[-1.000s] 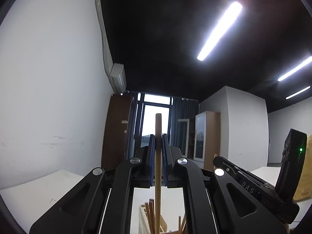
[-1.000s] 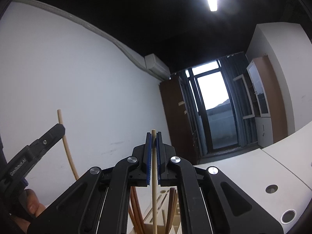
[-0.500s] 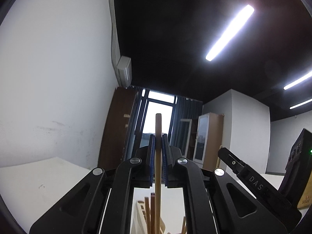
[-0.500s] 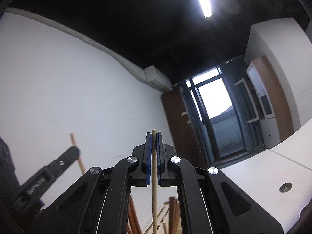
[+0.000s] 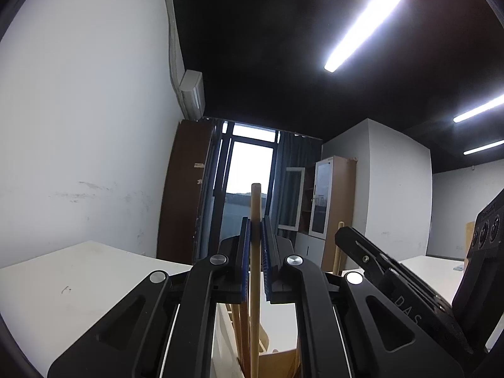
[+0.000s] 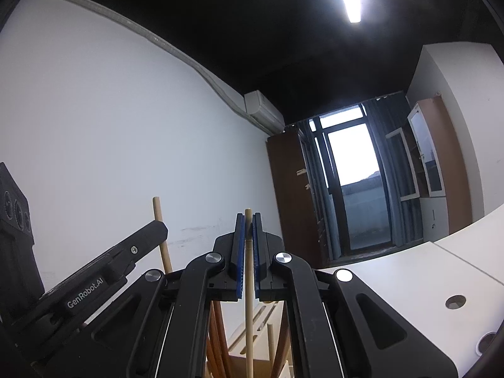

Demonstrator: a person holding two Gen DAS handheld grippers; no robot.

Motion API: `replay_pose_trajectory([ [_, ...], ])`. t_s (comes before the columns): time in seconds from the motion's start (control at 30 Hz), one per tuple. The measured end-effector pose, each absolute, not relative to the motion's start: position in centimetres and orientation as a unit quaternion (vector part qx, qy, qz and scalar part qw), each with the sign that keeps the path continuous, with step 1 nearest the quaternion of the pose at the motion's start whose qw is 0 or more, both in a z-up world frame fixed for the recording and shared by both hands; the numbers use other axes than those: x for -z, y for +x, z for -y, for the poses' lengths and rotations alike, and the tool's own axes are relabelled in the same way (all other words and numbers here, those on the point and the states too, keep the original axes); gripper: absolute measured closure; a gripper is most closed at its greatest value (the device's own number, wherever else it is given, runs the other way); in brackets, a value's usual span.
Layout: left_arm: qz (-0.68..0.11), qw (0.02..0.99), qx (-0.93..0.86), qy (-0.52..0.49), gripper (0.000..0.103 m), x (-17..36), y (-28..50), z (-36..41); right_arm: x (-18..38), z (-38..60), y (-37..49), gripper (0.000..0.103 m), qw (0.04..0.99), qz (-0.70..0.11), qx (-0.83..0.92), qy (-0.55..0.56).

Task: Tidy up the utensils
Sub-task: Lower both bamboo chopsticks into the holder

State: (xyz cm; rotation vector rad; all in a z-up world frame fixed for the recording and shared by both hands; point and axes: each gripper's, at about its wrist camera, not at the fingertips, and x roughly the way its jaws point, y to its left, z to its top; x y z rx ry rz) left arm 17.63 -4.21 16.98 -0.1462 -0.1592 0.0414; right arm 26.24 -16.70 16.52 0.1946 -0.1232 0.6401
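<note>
Thick wooden stick upright, pinched between closed blue pads of left gripper, lower end down in wooden holder among other sticks. Thin pale stick upright, clamped in closed right gripper over the same holder on white table.

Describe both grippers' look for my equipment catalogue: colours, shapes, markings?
Both the left gripper and the right gripper are matte black, with angular linkage arms, round silver pivot screws and ribbed blue pads. White lettering reads "GenRobot.AI" on the left one's side, partly "DAS" on the right's.
</note>
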Motion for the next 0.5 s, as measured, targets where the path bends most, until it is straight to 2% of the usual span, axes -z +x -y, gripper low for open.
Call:
replay_pose_trajectory([
  [0.5, 0.071, 0.996, -0.015, -0.056, 0.097, -16.7, 17.9, 3.9, -16.0, 16.8, 26.6, 0.098, 0.947, 0.066, -0.303, 0.078],
])
